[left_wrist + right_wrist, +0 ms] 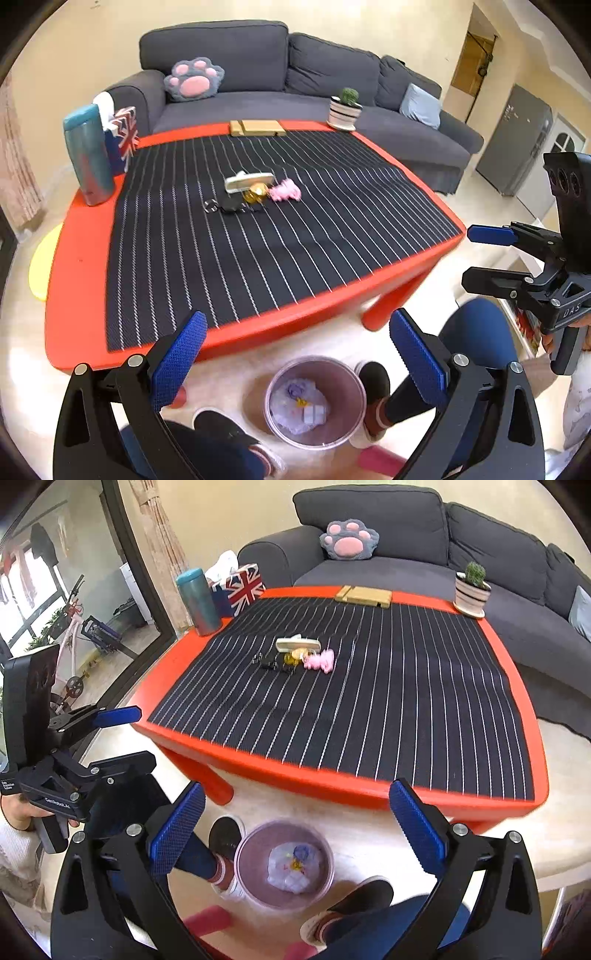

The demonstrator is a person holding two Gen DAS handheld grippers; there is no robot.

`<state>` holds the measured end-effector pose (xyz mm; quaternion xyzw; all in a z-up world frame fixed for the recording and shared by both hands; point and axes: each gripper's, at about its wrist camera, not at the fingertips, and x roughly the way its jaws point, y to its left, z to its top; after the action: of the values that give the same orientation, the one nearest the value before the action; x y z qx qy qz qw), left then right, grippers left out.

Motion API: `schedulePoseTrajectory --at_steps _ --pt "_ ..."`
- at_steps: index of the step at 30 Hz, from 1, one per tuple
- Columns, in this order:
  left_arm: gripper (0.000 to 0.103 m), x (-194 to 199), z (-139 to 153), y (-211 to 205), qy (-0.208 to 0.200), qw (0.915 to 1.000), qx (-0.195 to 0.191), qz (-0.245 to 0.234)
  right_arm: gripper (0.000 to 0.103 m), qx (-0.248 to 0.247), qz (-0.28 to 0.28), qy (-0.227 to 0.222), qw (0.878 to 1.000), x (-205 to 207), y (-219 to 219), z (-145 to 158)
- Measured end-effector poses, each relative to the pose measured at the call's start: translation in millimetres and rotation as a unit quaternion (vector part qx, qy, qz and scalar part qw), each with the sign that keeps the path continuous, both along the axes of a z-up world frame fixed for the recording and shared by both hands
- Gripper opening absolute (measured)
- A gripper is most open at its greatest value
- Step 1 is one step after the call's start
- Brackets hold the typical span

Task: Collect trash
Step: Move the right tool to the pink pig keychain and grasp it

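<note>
Left wrist view: left hand-held gripper (297,363) spread wide, empty, above the trash bin (316,402) on the floor; leftover litter cluster (255,190) lies ahead, mid-desk (74,258). Right wrist view: right hand-held gripper (297,836) likewise apart, empty; cluster again straight ahead, neither hand clearly nearer. Only this view shows the window (55,590).

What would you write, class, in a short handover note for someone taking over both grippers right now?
Left gripper: open, empty, over the floor bin.
Right gripper: open, empty, above the same bin.
Bin: on the floor between the person's feet, at the red table's near edge; crumpled wrappers already inside.
Left: a cluster at the mat's centre, a gold wrapper, a pink piece, a whitish piece and small dark bits. Check what counts as trash.
</note>
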<state>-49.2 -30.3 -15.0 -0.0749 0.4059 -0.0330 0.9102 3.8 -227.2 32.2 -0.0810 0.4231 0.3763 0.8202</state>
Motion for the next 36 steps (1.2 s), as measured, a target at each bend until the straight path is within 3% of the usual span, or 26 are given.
schedulePoseTrajectory --at_steps 9,19,36 --pt "0.095 24.4 14.3 23.5 -0.018 0.9996 0.011 0.019 0.098 -0.009 0.014 -0.013 1.000 41.3 33.5 11.4" --pt "0.095 40.0 20.2 34.4 -0.022 0.9993 0.017 0.026 0.098 -0.047 0.032 -0.016 0.998 96.4 87.0 4.7" --pt "0.095 40.7 10.3 50.4 -0.015 0.9990 0.008 0.041 0.098 -0.134 0.063 0.018 0.989 165.7 168.9 -51.1"
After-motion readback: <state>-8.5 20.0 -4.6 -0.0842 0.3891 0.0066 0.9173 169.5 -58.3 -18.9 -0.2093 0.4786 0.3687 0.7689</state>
